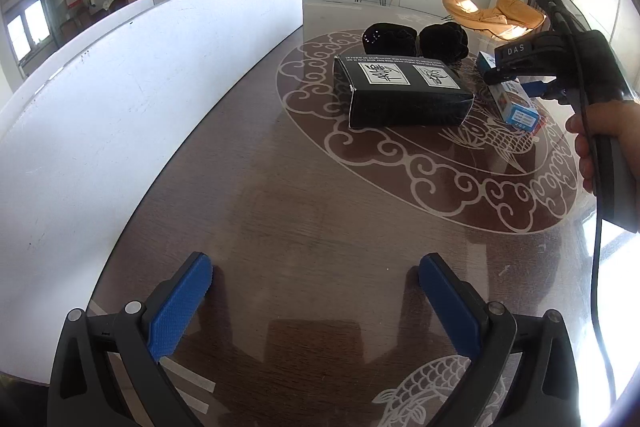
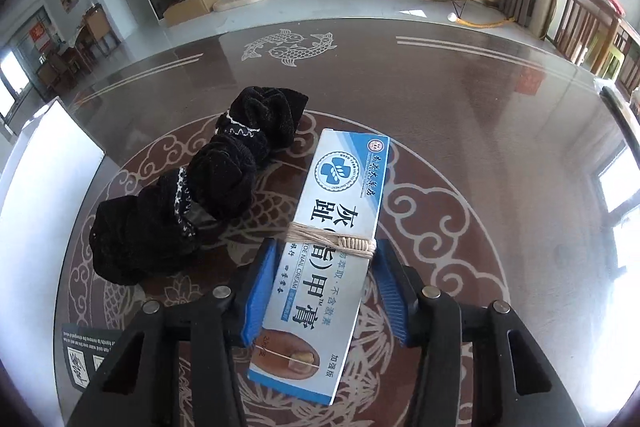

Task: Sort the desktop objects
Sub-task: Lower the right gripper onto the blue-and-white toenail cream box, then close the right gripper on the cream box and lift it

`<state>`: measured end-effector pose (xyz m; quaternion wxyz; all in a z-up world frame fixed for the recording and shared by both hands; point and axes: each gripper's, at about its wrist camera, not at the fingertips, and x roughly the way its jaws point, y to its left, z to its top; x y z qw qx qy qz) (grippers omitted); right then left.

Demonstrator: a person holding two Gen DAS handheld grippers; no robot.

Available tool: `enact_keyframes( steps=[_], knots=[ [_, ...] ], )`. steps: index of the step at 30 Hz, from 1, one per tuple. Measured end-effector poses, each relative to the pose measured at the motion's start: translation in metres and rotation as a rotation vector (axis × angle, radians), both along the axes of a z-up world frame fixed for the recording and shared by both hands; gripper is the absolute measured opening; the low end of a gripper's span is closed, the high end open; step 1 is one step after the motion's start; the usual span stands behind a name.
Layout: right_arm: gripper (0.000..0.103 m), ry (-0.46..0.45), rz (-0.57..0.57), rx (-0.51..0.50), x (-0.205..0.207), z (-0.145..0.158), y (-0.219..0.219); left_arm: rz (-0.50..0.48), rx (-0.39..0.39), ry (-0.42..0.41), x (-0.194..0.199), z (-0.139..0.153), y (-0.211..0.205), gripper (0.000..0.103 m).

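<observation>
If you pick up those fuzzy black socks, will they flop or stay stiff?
The two bunched black knit socks look soft and crumpled, so they would probably sag and flop. Being small cloth bundles, they are likely light. Their fuzzy surface should hardly slide on the glossy brown table.

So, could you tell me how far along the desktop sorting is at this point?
Done: nothing looks sorted yet; the black box and the black fabric bundles lie clustered together. In hand: the right gripper is closed on the toe nail cream box. Left: placing that box, then the rest; the left gripper hangs open and empty.
</observation>
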<state>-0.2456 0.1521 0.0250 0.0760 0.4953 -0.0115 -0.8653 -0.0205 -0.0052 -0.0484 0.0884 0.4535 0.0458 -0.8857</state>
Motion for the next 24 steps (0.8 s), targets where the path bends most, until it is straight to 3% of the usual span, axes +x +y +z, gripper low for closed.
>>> enact_keyframes(
  steps=[7,11,15,17,19,24],
  knots=[
    [0.046,0.006,0.267,0.037,0.105,-0.006,-0.004,0.001,-0.002,0.0,0.0,0.0,0.0,0.103],
    [0.046,0.052,0.245,0.04,0.158,-0.011,0.024,0.001,-0.002,0.001,0.0,0.0,0.001,0.103],
    [0.046,0.1,0.218,0.053,0.179,-0.014,0.045,0.001,-0.002,0.001,-0.001,0.0,0.001,0.103],
    [0.052,0.11,0.221,0.059,0.184,-0.015,0.05,0.001,-0.002,0.001,0.0,0.0,0.001,0.103],
    [0.08,0.101,0.212,0.061,0.183,-0.018,0.05,0.001,-0.002,0.001,-0.001,0.0,0.001,0.103],
    [0.092,0.124,0.205,0.081,0.19,-0.021,0.044,0.001,-0.002,0.001,-0.001,0.0,0.001,0.103]
  ],
)
